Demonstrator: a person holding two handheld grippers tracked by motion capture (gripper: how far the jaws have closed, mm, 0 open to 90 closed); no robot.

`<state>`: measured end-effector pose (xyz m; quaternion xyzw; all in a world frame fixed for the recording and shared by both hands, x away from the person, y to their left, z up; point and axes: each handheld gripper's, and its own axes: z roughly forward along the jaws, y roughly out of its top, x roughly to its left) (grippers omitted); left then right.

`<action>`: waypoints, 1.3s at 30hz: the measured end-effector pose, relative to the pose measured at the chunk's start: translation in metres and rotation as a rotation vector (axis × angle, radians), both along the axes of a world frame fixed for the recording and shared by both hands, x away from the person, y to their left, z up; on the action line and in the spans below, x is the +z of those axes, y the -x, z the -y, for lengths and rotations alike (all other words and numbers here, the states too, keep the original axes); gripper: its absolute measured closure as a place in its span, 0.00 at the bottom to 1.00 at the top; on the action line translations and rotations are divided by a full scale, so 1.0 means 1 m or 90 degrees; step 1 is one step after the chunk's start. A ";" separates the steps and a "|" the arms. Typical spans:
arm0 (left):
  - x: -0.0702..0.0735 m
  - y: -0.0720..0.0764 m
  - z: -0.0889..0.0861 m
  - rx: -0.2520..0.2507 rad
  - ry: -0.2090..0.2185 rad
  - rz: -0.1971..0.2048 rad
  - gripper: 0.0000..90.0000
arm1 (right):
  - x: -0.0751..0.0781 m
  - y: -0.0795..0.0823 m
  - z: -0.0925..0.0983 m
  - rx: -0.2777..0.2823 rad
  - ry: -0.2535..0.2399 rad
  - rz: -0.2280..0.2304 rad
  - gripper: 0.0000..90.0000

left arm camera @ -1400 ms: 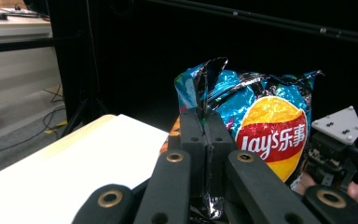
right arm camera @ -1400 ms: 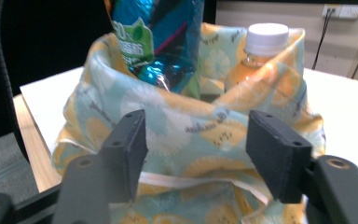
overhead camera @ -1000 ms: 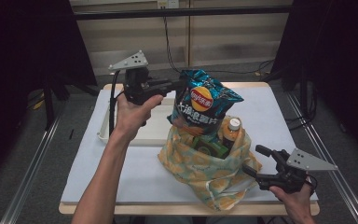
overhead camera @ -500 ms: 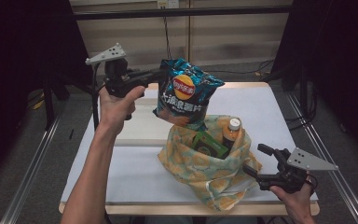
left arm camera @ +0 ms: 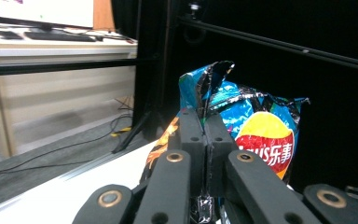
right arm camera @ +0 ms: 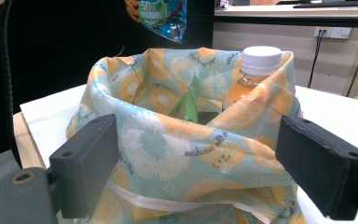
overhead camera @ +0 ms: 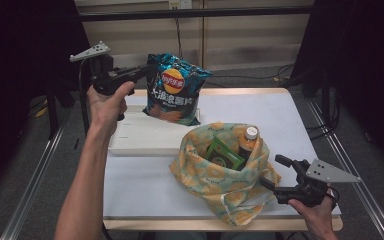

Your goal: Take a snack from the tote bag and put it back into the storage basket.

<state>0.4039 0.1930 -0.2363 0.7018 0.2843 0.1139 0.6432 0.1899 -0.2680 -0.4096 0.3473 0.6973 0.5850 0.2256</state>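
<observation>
We are holding the chip bag [overhead camera: 174, 90] up in the air with our left gripper [overhead camera: 142, 71], its jaws clenched on the crimped top seam, above the far left part of the table [overhead camera: 145, 175] and over the white tray [overhead camera: 140, 137]. Our right gripper [overhead camera: 275, 172] is waiting released, its jaws spread just beside the fruit-print cloth bag [overhead camera: 220, 187], which is still carrying 1 orange bottle [overhead camera: 248, 142] and 1 green box [overhead camera: 223, 155]. We are judging the chip bag as light, puffy and crinkly, with slick foil and fragile contents, so we are gripping only its flat seam and never squeezing its body.
</observation>
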 end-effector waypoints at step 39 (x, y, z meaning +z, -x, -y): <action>-0.094 -0.064 -0.077 0.150 -0.006 -0.093 0.99 | -0.010 -0.007 0.001 0.022 0.013 -0.027 0.15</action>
